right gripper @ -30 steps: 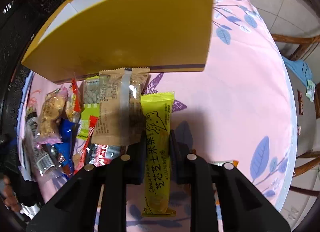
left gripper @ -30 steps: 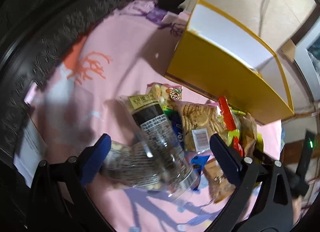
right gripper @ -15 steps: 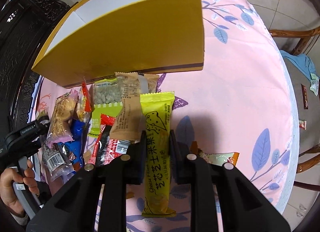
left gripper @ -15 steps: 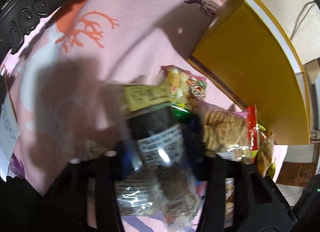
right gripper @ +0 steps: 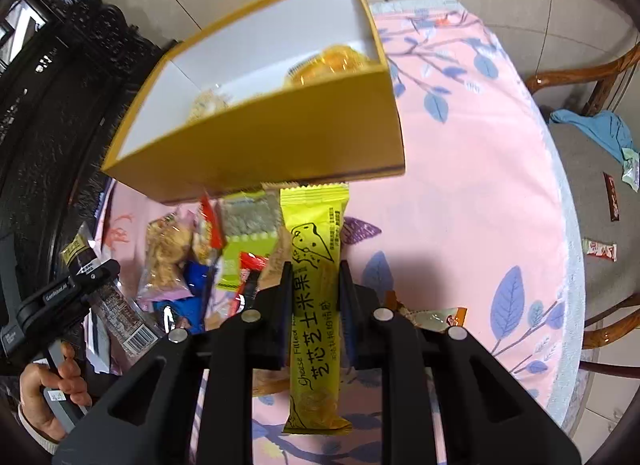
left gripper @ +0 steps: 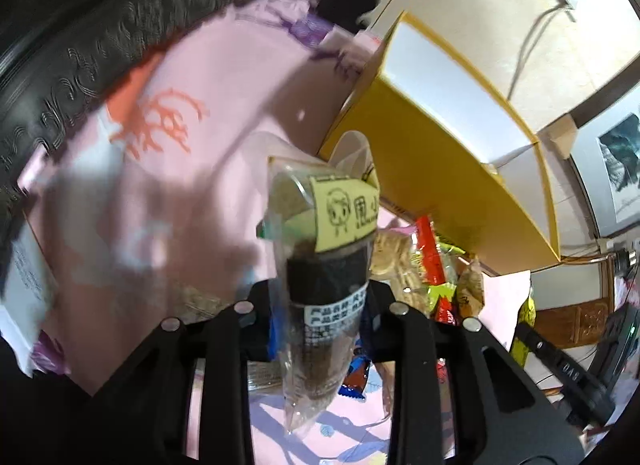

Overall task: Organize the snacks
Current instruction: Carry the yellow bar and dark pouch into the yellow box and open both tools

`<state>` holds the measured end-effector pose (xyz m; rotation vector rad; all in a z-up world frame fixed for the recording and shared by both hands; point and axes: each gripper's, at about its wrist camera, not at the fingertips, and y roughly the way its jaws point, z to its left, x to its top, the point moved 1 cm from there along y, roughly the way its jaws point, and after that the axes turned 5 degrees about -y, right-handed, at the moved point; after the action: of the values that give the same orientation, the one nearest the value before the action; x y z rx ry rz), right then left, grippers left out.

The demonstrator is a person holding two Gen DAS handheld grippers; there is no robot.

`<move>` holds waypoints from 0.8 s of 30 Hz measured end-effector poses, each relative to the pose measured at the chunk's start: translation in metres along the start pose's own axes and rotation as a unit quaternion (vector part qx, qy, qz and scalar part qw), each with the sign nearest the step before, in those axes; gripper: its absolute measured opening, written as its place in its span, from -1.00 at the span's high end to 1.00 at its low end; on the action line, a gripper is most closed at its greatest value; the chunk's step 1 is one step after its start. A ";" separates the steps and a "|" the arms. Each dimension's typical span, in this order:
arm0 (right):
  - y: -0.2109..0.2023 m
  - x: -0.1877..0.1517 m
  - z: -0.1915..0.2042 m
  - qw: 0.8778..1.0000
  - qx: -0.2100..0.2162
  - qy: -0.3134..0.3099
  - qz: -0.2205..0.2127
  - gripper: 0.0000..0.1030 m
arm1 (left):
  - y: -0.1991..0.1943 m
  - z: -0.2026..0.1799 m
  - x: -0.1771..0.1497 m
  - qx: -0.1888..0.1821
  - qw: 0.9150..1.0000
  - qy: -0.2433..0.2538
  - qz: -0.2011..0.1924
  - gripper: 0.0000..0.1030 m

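- Your left hand-held gripper point(left gripper: 320, 305) is clamped on a clear packet point(left gripper: 320, 265) with a dark band and a pale yellow cartoon label; the packet stands up between the jaws, lifted clear of the pink cloth.
- From the right camera you can see that same packet point(right gripper: 108, 289) out at the left edge of the worktop point(right gripper: 460, 185), with your left hand point(right gripper: 52, 393) on the grip below it.
- Your right hand-held gripper point(right gripper: 316, 297) is closed on a long yellow cheese-bar wrapper point(right gripper: 316, 305), pinched around its middle, both ends sticking out past the jaws.
- The top end of the wrapper sits just beside the near wall of the yellow box point(right gripper: 280, 145), held above the loose snack pile point(right gripper: 212, 249).
- The yellow box has a white inside and is open on top; it already holds an orange-gold packet point(right gripper: 332, 63) towards its right end and a pale crumbly one point(right gripper: 206, 103) further left.
- The pile lies on the cloth along the box's near wall, left of your right gripper: cracker bags, a green pack, red and blue wrappers.
- A few small wrappers point(right gripper: 600, 251) lie on the floor past the worktop's right edge.
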<state>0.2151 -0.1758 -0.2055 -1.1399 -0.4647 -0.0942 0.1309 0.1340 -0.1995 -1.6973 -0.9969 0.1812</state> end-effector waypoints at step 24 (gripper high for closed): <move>-0.071 0.045 0.035 0.994 0.036 -0.028 -0.099 0.59 | -0.087 -0.089 0.030 -0.054 0.981 0.134 -0.127 0.45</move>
<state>0.2232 -0.1677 -0.1148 -1.0258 -0.6254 -0.2166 0.1558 0.0935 -0.0805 -1.6217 -1.0217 -0.2663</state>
